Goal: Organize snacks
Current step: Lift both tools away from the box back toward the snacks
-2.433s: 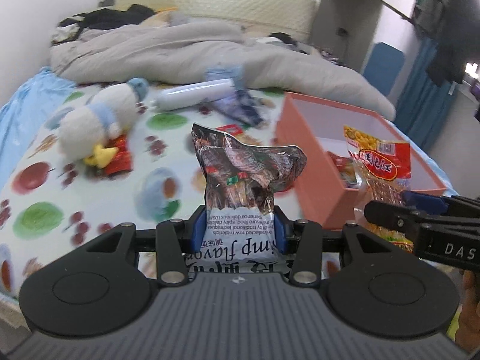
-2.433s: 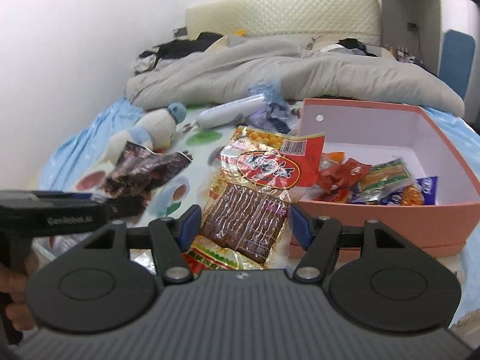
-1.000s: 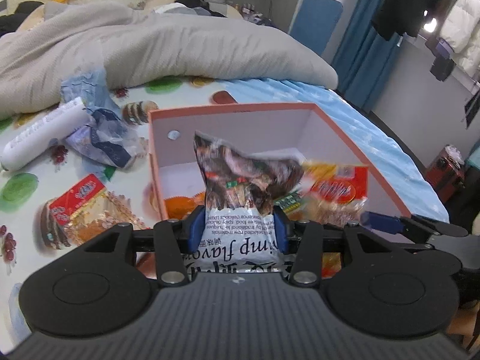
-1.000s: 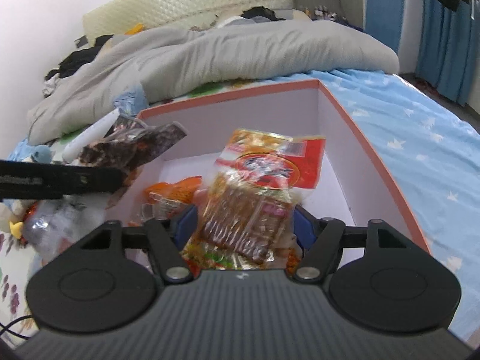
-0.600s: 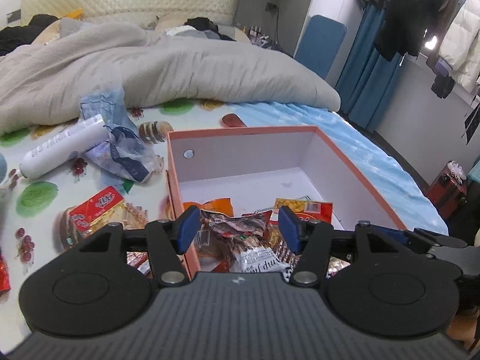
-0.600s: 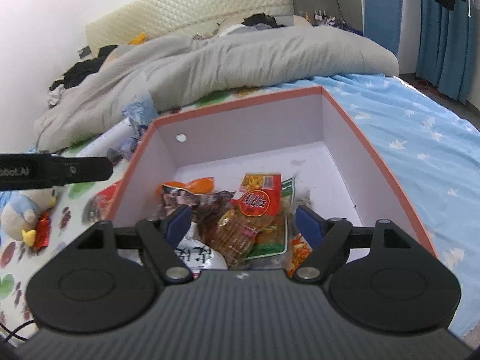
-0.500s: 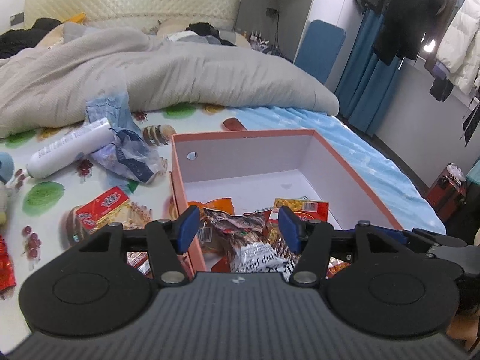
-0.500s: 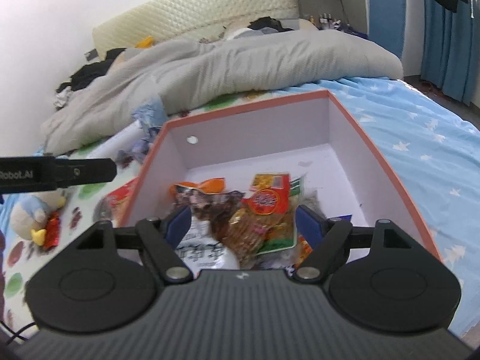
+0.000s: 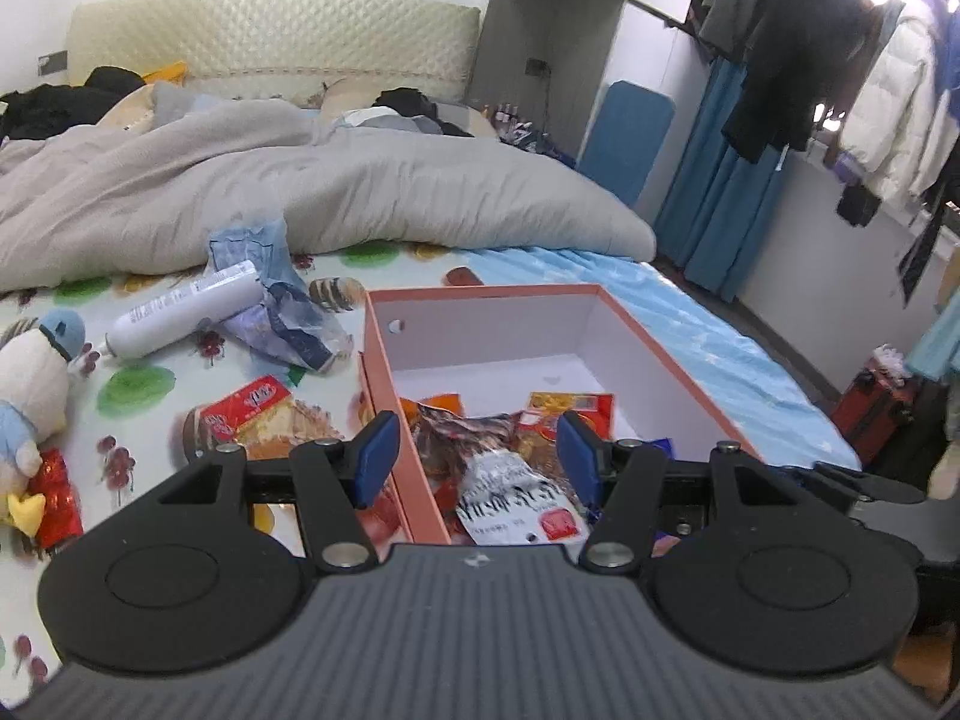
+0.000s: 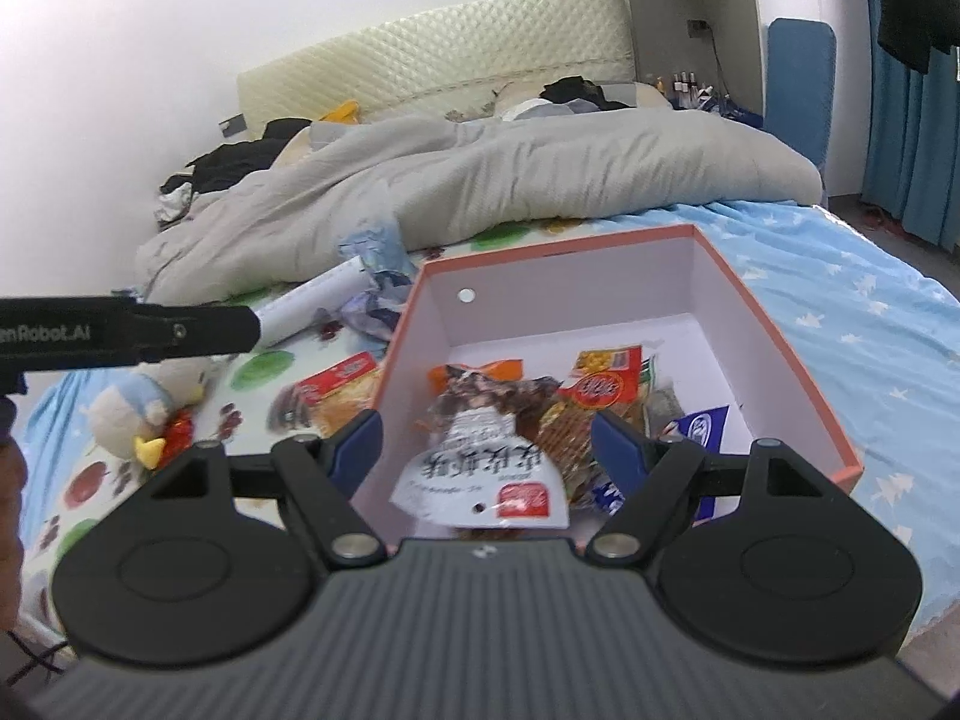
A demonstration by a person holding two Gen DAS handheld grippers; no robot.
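An orange box (image 9: 654,354) (image 10: 774,330) with white inner walls lies on the bed. Inside it lie a dark shrimp snack bag (image 9: 510,480) (image 10: 486,456), a red and yellow snack packet (image 9: 570,405) (image 10: 606,384) and several other packets. My left gripper (image 9: 477,456) hangs open above the box's near left wall, nothing between its blue pads. My right gripper (image 10: 486,444) is open too, above the box's near end, holding nothing. A red snack packet (image 9: 255,405) (image 10: 339,381) lies on the sheet left of the box.
A white tube (image 9: 180,318), a crumpled blue wrapper (image 9: 270,312) and a plush penguin (image 9: 27,384) with a small red packet (image 9: 54,498) lie on the patterned sheet. A grey duvet (image 9: 300,192) covers the far bed. The left gripper's body (image 10: 120,330) crosses the right wrist view.
Both grippers let go of their packets, which now lie in the box. Both have since risen and drawn back from the box with their jaws wider.
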